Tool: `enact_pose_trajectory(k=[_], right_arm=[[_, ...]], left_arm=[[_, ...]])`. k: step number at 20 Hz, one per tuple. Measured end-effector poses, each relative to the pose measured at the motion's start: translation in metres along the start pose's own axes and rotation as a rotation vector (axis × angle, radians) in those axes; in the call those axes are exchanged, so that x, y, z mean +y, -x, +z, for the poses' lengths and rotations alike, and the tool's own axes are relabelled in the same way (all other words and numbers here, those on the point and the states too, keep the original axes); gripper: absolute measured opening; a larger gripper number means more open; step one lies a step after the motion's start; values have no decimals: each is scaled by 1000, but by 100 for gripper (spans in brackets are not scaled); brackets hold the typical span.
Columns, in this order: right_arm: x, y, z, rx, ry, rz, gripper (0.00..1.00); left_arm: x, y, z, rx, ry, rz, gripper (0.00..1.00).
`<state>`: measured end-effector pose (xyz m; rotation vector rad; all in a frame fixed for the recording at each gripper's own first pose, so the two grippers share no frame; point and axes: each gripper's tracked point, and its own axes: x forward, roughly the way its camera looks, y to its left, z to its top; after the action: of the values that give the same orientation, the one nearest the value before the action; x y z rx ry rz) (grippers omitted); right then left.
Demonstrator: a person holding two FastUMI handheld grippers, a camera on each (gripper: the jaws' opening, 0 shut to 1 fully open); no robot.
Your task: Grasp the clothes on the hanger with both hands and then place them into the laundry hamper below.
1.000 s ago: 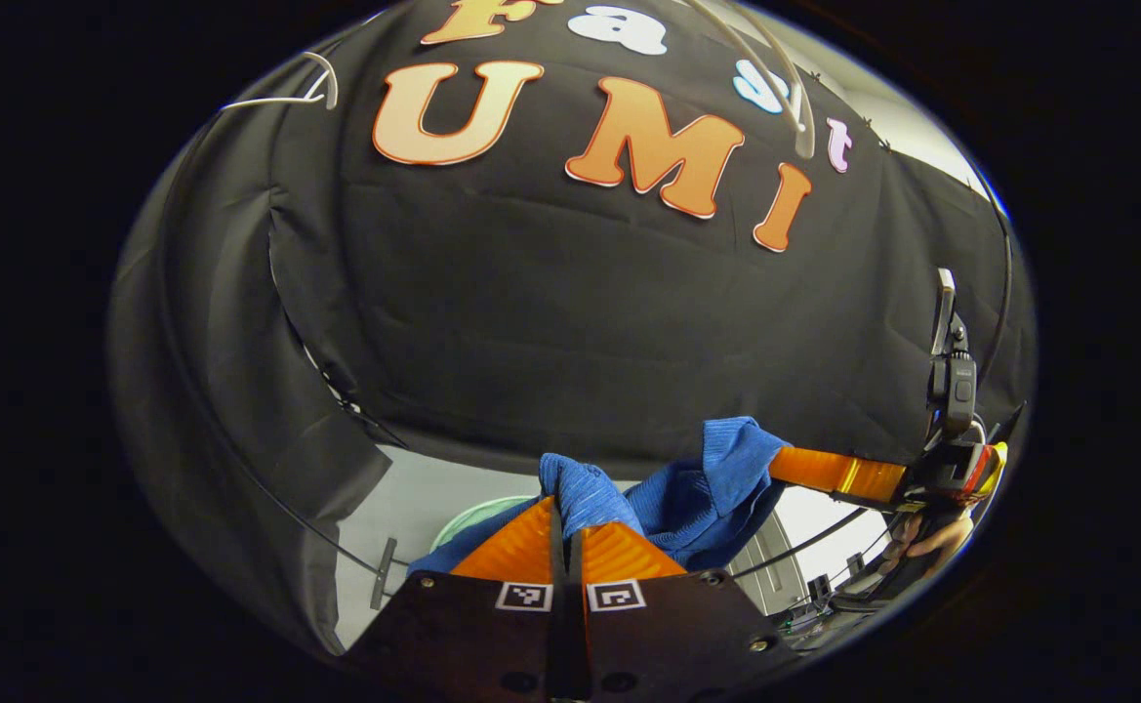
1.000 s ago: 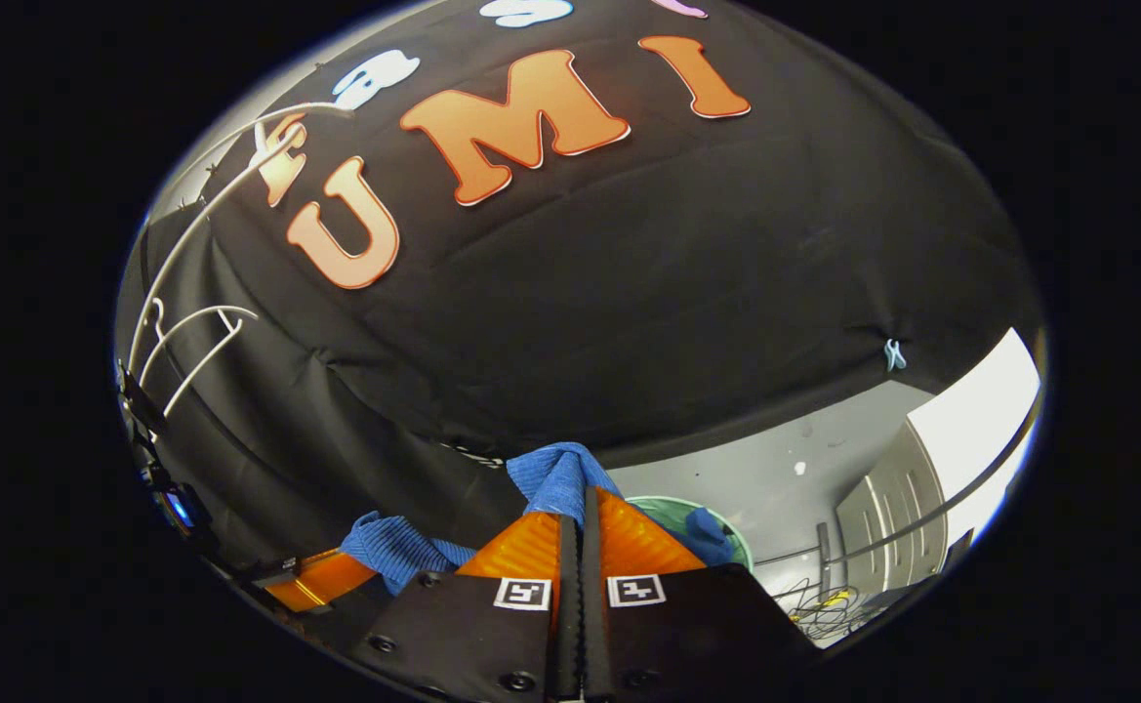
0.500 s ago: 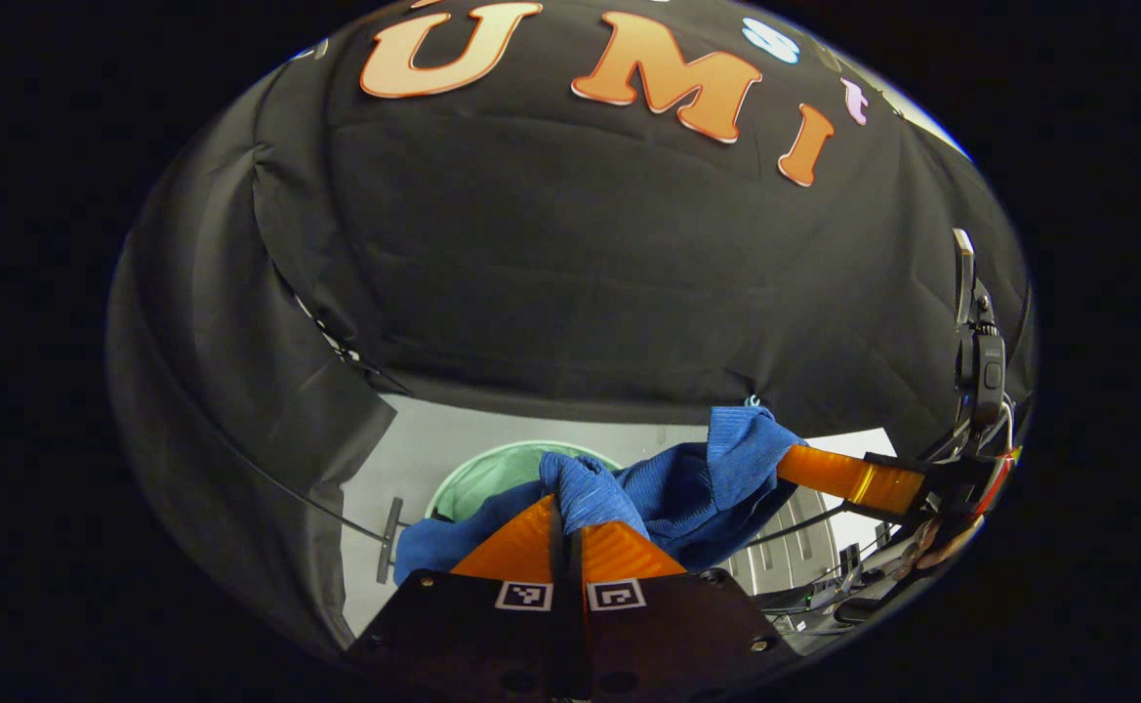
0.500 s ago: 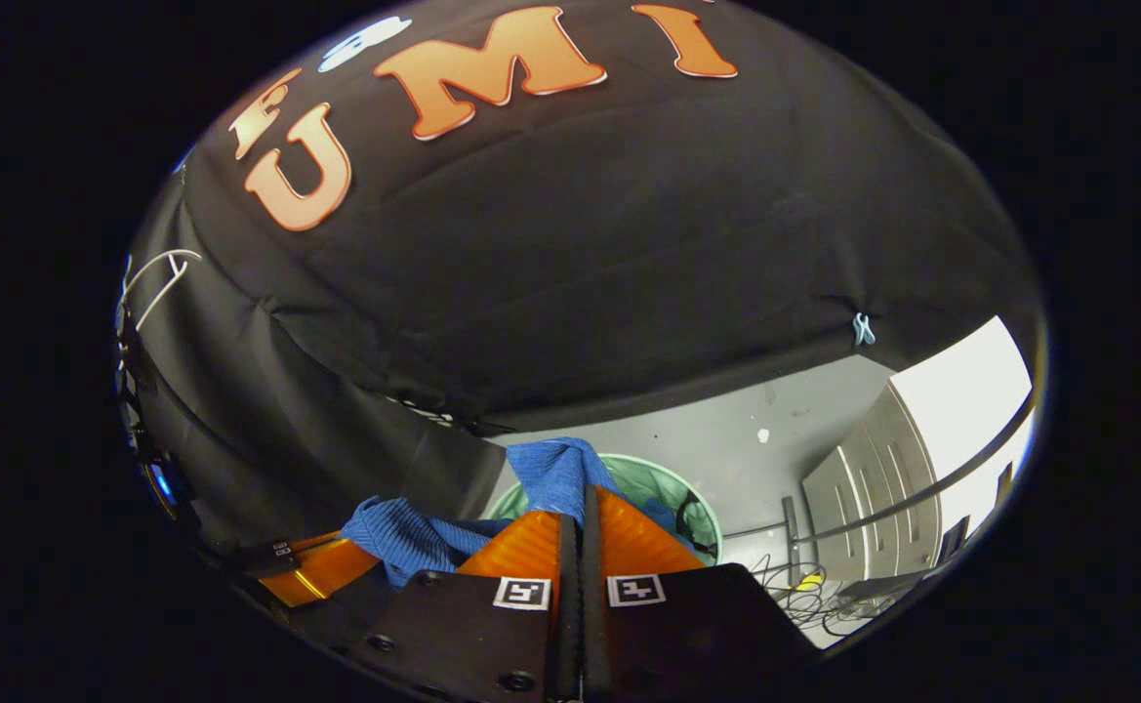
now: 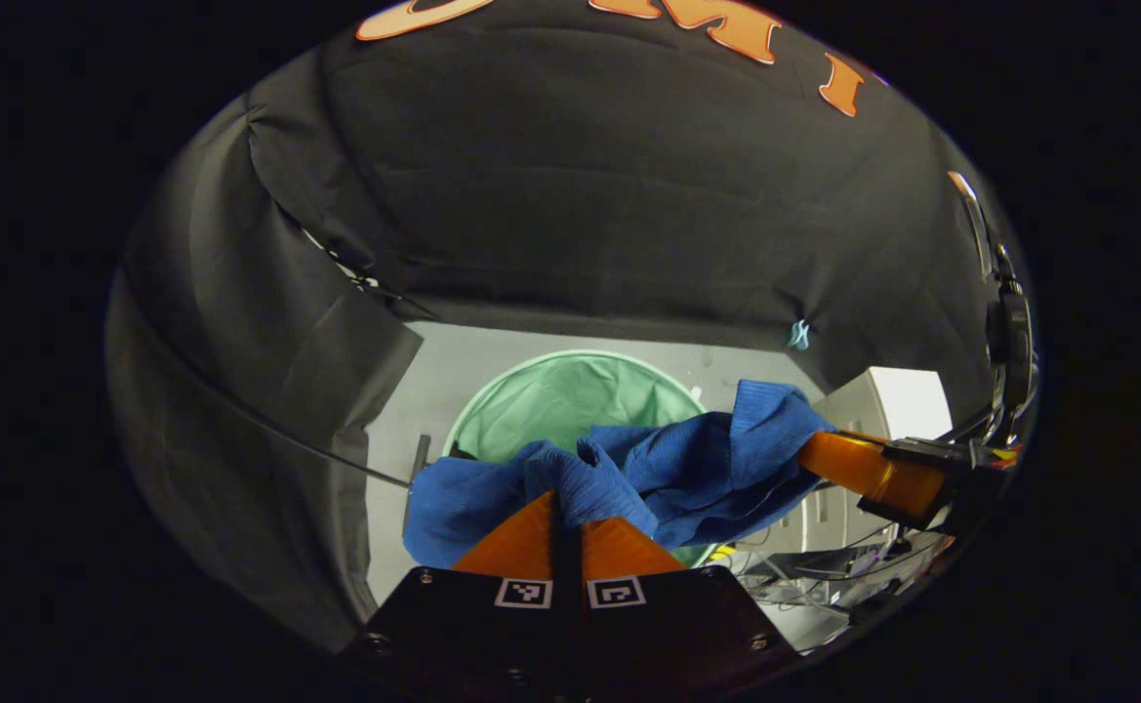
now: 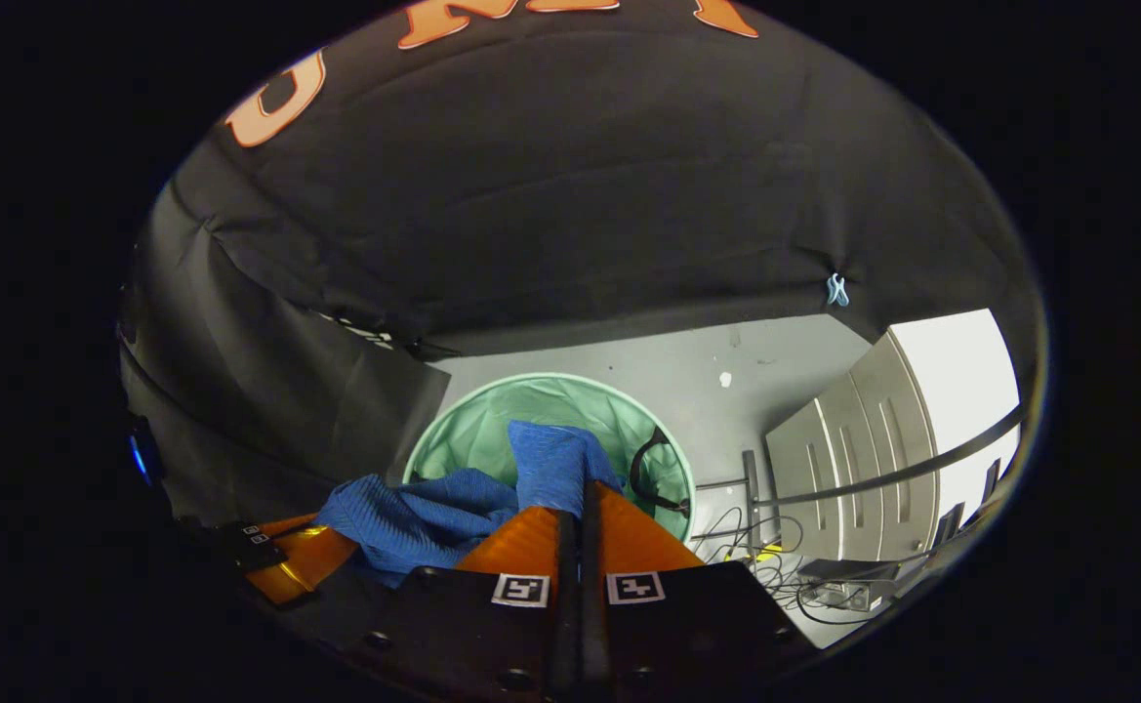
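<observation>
Both grippers had tilted down since 1 second before, bringing the green hamper (image 5: 550, 395) to frame center. Left gripper (image 5: 566, 500) and right gripper (image 6: 578, 488) each pinched the blue garment (image 5: 687, 474).

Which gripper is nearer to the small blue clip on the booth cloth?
Probably the right gripper, judging from the left gripper view, where it holds the blue garment just below the clip. The left gripper grips the same garment farther from it.

No readable text, label, brand or number found. Small black-and-white square code markers (image 5: 569, 592) seen on left gripper body, same kind (image 6: 579, 589) on right gripper body; patterns, not letters. Cabinet (image 6: 829, 459) fronts bore no legible marking.
</observation>
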<state>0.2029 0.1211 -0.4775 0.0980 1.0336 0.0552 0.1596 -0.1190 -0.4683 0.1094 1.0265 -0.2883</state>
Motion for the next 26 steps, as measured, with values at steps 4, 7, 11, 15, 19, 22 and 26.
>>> enact_pose_trajectory(k=[4,7,11,15,19,22,26], right_arm=[[-3,-12,-13,21,36,-41,8],[-9,-22,-29,54,31,-71,8],[-12,-28,-43,89,26,-90,10],[-11,-28,-46,84,28,-82,5],[-7,-21,-41,70,27,-73,43],[-7,-20,-44,65,29,-76,51],[-6,-12,-53,63,27,-72,69]], left_arm=[[4,-16,-4,63,16,29,0],[8,-21,-9,89,-1,45,0],[9,-21,-16,124,0,53,1],[10,-23,-33,158,57,52,11],[20,-19,-36,156,87,63,31],[20,-15,-29,124,82,70,56],[23,-5,-30,109,90,75,60]])
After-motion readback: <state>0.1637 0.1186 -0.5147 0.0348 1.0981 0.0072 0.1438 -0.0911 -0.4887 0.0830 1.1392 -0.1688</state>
